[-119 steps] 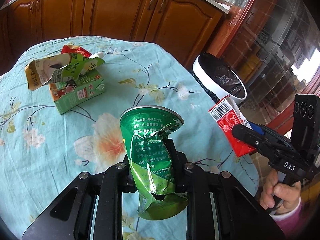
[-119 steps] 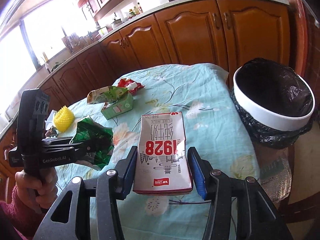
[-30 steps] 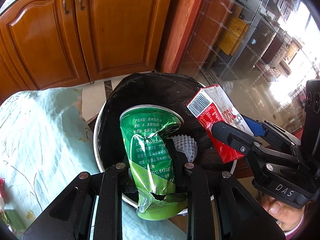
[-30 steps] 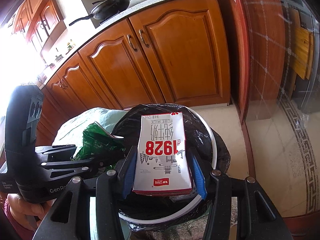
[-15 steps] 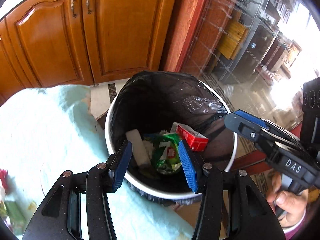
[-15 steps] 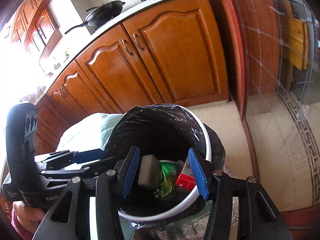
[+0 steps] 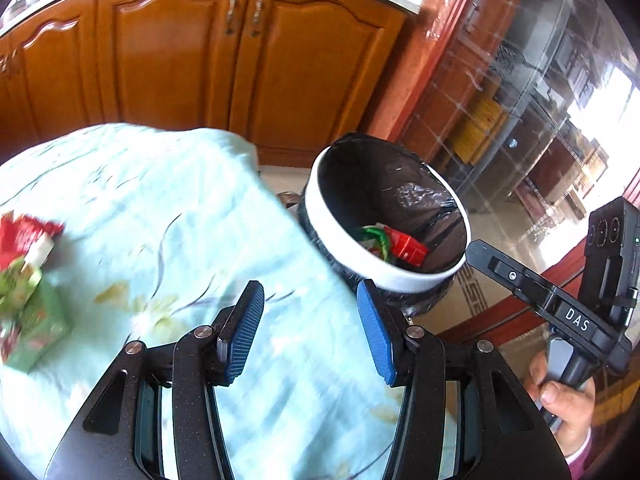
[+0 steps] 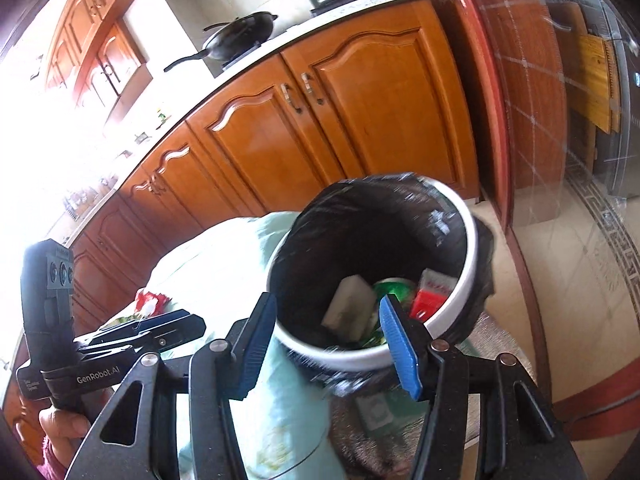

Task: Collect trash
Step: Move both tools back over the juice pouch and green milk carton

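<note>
**Both grippers empty, more trash left on the bench**

Dropped trash lies in the bottom of the black-lined bin [image 8: 466, 240]: a pale carton [image 8: 348, 306], a crushed green can [image 8: 394, 288] and a red carton [image 8: 430, 294]. The bin stands on the floor just beside the right end of the bench [image 7: 180, 208], its white rim close to the hanging blue floral cloth. At the far left of the bench, well apart from the bin, more trash waits: a green carton [image 7: 34, 326] with a red wrapper [image 7: 24, 232] behind it, both blurred.

What could go wrong, as a judgement:
- The cloth drapes loosely over the bench edge; a gripper dragged low across it could bunch the fabric and shove the cartons off the left side.
- The green carton and wrapper lie touching, so a careless pinch may catch only 1 and knock the other away.
- The bin sits tight against the cloth, so a swing could nudge or tip it.

The left gripper [image 7: 310, 330] stands about half open over the cloth, nothing between its blue pads. The right gripper [image 8: 328, 340] hangs near the bin's rim; its jaws have just been opening, about half wide, holding nothing.
</note>
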The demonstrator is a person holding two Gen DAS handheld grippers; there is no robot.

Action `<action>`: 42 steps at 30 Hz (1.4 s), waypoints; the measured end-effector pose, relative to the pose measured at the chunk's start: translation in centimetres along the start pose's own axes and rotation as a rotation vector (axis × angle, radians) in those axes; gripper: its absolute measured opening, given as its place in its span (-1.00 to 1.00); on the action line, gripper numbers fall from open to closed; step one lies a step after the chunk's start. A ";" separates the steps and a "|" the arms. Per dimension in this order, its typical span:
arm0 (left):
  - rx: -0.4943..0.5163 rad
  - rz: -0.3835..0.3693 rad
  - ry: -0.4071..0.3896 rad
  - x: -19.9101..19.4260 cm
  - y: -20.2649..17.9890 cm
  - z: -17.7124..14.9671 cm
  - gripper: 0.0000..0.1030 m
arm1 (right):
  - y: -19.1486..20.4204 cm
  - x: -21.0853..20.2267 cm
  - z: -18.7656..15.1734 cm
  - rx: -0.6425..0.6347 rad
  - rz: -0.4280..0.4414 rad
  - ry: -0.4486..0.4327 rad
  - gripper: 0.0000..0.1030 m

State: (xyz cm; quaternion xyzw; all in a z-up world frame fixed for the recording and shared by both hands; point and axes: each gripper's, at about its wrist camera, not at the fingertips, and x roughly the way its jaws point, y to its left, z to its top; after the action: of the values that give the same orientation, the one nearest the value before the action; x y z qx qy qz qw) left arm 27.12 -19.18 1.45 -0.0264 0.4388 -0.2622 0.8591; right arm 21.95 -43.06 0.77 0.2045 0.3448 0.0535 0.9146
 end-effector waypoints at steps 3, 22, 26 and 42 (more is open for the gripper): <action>-0.036 0.004 -0.004 -1.4 2.0 -1.6 -0.05 | 1.2 0.1 -1.2 0.003 0.027 0.016 0.17; -0.076 0.124 -0.058 -9.7 11.0 -6.4 -0.05 | 9.5 2.9 -8.2 -0.061 0.173 0.161 0.51; -0.082 0.164 -0.103 -11.9 13.0 -5.5 -0.07 | 10.7 3.2 -9.0 -0.083 0.189 0.180 0.51; 0.052 0.279 0.016 -8.1 18.7 0.4 -0.33 | 13.4 4.4 -9.5 -0.114 0.211 0.208 0.51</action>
State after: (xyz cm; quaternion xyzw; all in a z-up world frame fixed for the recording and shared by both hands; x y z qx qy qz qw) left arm 31.55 0.67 2.60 0.0594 0.4378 -0.1516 0.8842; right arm 19.68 -26.60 -2.83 0.1804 0.4107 0.1896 0.8734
